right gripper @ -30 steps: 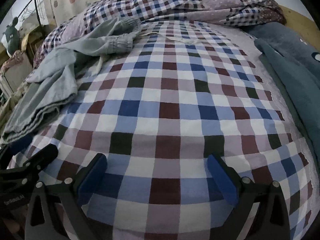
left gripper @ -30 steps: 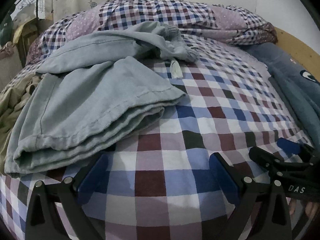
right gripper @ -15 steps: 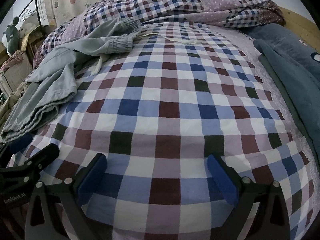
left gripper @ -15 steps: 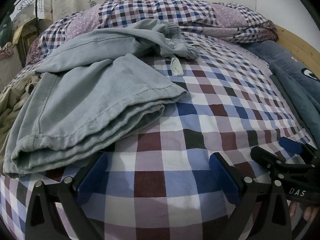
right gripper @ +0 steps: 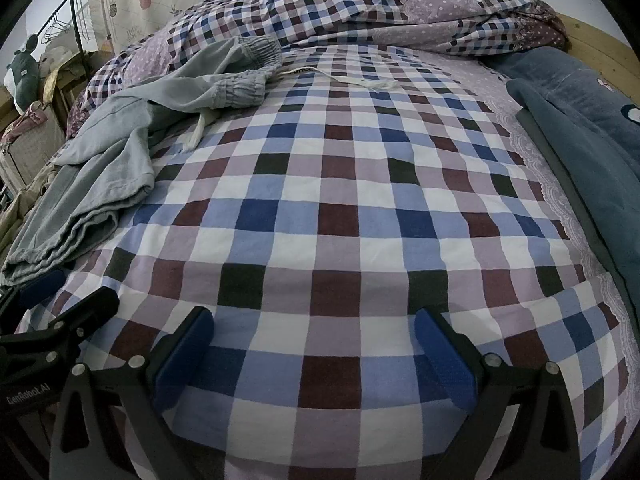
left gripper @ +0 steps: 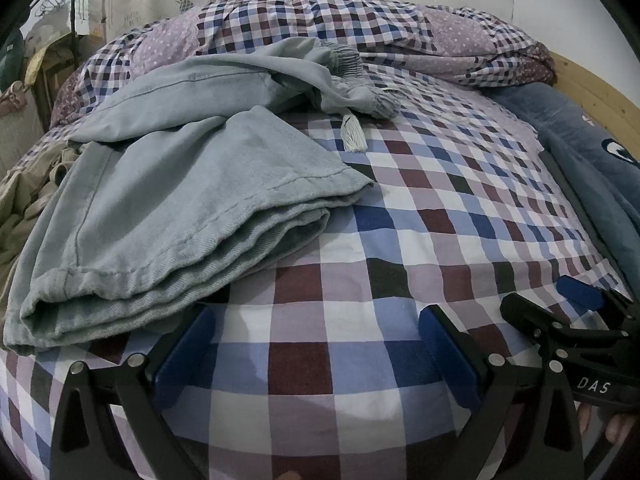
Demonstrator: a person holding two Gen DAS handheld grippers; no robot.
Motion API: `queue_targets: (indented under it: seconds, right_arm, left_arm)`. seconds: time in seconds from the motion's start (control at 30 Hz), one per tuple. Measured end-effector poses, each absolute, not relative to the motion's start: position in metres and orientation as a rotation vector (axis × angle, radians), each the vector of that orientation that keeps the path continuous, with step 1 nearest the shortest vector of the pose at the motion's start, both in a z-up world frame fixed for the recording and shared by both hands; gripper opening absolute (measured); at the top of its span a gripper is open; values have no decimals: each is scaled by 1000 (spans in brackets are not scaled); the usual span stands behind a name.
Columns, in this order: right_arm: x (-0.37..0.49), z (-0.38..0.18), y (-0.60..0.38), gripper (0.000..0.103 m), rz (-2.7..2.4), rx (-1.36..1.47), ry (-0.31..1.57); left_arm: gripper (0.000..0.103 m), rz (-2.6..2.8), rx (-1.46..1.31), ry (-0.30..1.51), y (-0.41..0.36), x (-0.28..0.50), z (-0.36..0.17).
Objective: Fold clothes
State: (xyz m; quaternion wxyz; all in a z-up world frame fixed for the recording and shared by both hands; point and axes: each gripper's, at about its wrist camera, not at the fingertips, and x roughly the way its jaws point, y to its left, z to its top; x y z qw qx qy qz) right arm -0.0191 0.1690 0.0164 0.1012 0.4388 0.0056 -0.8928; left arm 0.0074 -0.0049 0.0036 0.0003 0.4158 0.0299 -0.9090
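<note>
Lying half-folded on the bed's left side, the grey-green trousers (left gripper: 168,208) have legs doubled w/ hems toward camera, elastic waistband (left gripper: 352,76) far end, drawstring tassel (left gripper: 353,136) on the checked sheet (left gripper: 400,240). Over the last sec both views crept slightly closer; the cloth hasn't shifted, so no fold progress, prob. approach for the next grasp. Left gripper (left gripper: 316,352) sits just beside the hems, jaws apart, empty. Right gripper (right gripper: 314,352) over bare sheet, jaws apart too. Blue blanket (right gripper: 580,128) at right edge.
</note>
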Motion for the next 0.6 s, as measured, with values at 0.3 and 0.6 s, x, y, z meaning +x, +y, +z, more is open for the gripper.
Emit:
queue_targets:
  seconds: [0.3,0.6]
  right_arm:
    - [-19,16,169,103,-2639,1295,17]
    - [-20,16,169,103,-2640,1294,17]
  left_arm:
    - [103,-2859,1296,92,-5,9,3]
    - [103,-2867,1293,93,-6,8,2]
